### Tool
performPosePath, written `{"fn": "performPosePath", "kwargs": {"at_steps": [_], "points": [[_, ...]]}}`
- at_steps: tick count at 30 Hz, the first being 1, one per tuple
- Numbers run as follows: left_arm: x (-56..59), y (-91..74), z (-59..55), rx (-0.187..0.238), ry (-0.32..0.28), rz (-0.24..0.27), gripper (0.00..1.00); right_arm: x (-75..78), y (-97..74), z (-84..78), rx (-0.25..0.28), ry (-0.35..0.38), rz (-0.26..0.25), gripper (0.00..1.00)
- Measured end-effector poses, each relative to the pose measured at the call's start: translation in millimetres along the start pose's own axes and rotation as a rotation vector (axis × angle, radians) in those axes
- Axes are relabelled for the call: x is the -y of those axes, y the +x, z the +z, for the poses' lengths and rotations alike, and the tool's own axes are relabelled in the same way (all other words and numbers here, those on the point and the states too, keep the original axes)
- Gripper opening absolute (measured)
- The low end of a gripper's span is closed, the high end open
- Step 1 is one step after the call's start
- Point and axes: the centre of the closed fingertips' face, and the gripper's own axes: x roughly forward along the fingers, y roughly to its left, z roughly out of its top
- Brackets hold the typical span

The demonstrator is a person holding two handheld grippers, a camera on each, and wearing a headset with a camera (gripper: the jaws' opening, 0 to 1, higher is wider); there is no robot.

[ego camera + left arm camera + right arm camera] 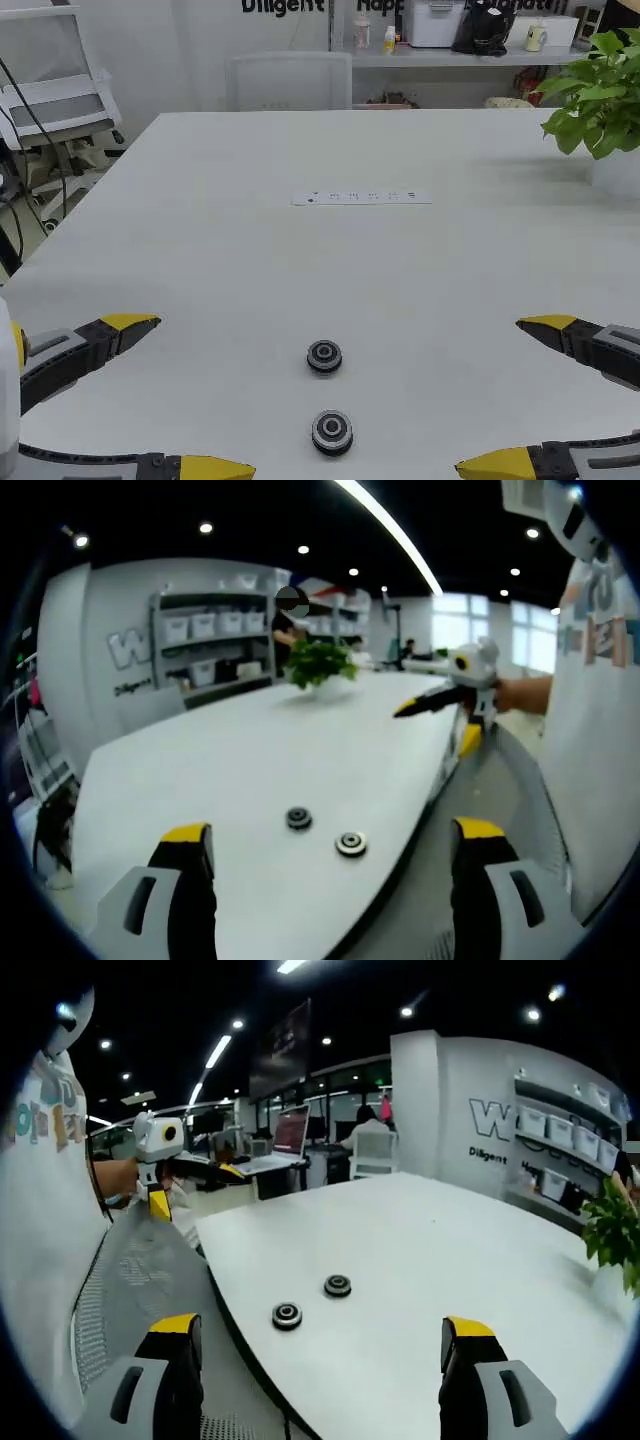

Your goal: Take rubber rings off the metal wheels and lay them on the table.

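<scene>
Here, the broad white rectangular table [300, 150] takes up most of the head view. A leafy green potted plant [595, 95] stands at its far right edge. The left gripper [200, 395], black with yellow-tipped jaws, hovers above the near left part of the table with its jaws spread wide and nothing between them. The right gripper [490, 395] mirrors it on the near right, also spread wide and empty. A long white power strip [362, 197] lies flat near the table's middle, well beyond both grippers. Two small round metal wheels lie flat between the grippers, near the front edge and apart from each other. The farther wheel [324, 356] and the nearer wheel [332, 431] each carry a black rubber ring around the rim.
</scene>
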Motion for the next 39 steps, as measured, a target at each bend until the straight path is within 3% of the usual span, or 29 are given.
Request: {"fn": "performPosePath", "kwargs": {"at_steps": [12,39], "points": [[1.4,-0.5,-1.9,-0.003,0.0,-0.008,1.0,-4.7,-0.2,0.3,-0.01,-0.012,0.004,0.99],[-3.5,8.3,-0.5,-0.009,0.02,-0.025,0.99,1.6,1.5,-0.6,-0.021,-0.027,0.0,0.99]]}}
